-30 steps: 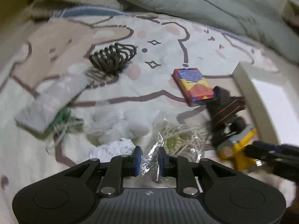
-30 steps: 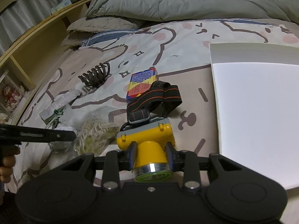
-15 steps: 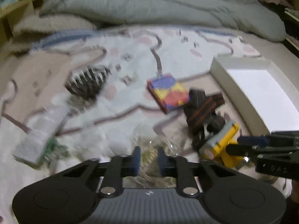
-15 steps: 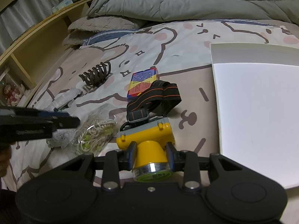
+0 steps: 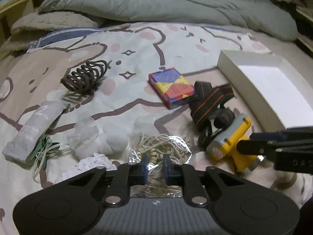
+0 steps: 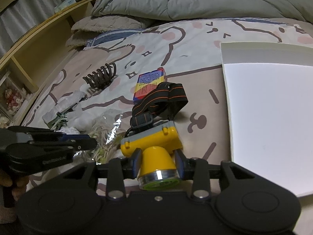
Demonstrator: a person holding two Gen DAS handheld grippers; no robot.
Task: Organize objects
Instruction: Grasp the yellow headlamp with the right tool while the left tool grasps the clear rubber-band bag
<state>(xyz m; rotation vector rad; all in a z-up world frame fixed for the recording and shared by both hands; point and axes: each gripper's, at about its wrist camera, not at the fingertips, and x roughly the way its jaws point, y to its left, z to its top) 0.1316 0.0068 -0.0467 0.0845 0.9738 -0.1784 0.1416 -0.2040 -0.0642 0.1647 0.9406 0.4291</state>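
Right tongs clamp yellow headlamp on the bed beside white tray. Left tongs narrow, around bagged cord; grip uncertain. Lift high so the strap clears the tray rim.

Ahead of your right fingers, the headlamp and its strap block the way; right of them bare sheet runs up to the white tray. Left of them the other gripper crowds in. Ahead of your left fingers lies the bag, then the box; cotton clutters the left.
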